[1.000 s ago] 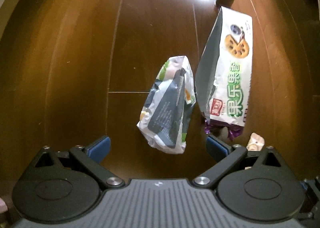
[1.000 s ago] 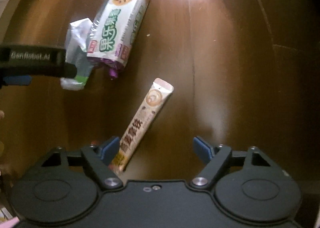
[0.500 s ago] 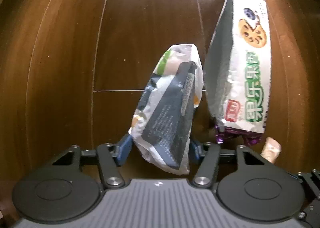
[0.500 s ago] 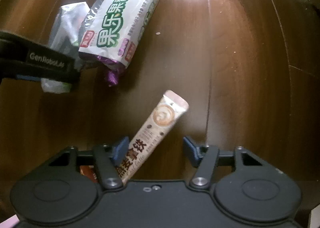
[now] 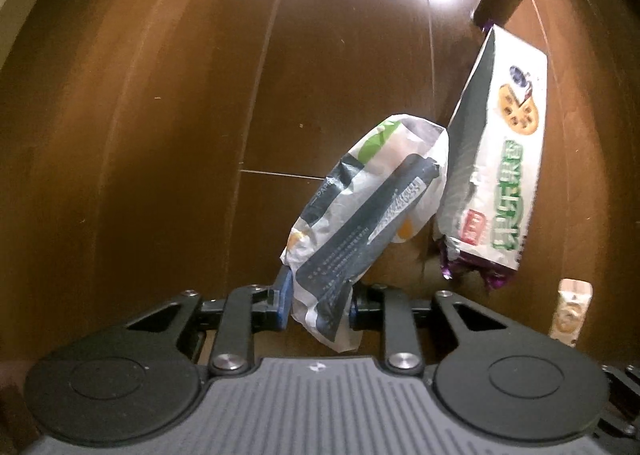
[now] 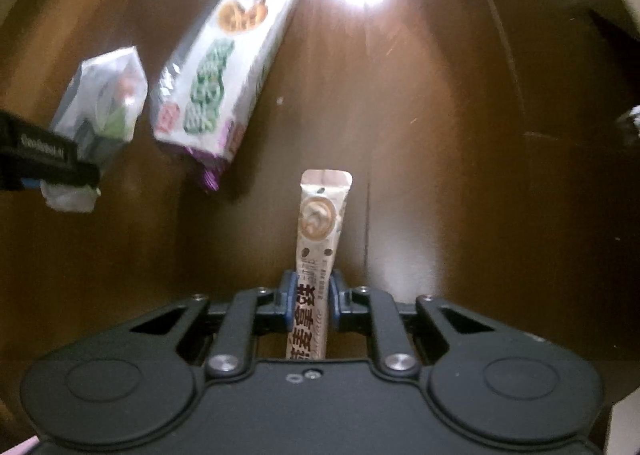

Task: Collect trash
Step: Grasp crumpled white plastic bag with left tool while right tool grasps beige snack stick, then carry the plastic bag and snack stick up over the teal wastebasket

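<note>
Two tools just clenched: left tool (image 5: 316, 305) grips crumpled wrapper (image 5: 368, 215), right tool (image 6: 310, 301) coffee sachet (image 6: 318, 239).

Green-lettered snack bag (image 6: 224, 67) motion-blurred, print unreadable; coffee stick (image 6: 316, 255) lower end hidden behind claw body.

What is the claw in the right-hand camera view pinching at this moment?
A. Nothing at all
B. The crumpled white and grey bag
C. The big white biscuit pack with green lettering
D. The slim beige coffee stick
D: the right gripper has just closed its blue pads on the coffee stick, while the biscuit pack lies on the floor and the left gripper holds the crumpled bag.
</note>
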Motion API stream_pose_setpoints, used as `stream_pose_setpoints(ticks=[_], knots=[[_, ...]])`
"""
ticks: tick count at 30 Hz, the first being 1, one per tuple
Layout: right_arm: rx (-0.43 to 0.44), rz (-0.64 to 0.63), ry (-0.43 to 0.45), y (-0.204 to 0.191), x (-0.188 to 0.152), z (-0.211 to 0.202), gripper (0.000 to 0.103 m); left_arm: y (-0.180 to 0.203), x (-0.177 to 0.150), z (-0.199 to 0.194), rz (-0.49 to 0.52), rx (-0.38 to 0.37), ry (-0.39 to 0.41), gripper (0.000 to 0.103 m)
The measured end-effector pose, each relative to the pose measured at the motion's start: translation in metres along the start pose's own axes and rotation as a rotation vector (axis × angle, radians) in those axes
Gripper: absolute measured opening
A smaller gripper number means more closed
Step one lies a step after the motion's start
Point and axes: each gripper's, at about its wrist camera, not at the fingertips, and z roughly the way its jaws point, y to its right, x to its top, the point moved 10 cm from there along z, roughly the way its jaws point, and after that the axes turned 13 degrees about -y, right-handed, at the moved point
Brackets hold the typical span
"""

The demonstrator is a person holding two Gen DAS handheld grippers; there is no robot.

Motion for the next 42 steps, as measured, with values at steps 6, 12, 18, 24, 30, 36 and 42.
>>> stream_pose_setpoints(ticks=[6, 12, 18, 24, 30, 36, 42], knots=[[0.056, -0.026, 0.065, 0.005, 0.002, -0.092, 0.016, 0.013, -0.023, -0.064, -0.058, -0.035, 0.002, 0.025], [0.102, -0.052, 0.141, 0.013, 0.007, -0.2, 0.016, 0.029, -0.048, -0.162, -0.077, -0.074, 0.014, 0.025], [0.127, -0.065, 0.196, 0.016, 0.004, -0.305, 0.016, 0.04, -0.064, -0.275, -0.08, -0.102, 0.054, 0.025], [0.175, -0.094, 0.256, 0.023, 0.002, -0.413, 0.016, 0.048, -0.07, -0.386, -0.068, -0.133, 0.109, 0.025], [0.151, -0.212, 0.352, 0.025, 0.006, -0.525, 0.016, 0.05, -0.079, -0.49, -0.054, -0.146, 0.174, 0.025], [0.161, -0.275, 0.44, 0.022, 0.024, -0.611, 0.016, 0.048, -0.067, -0.586, -0.073, -0.174, 0.261, 0.025], [0.188, -0.317, 0.525, 0.019, 0.055, -0.69, 0.016, 0.048, -0.062, -0.663, -0.09, -0.195, 0.353, 0.025]])
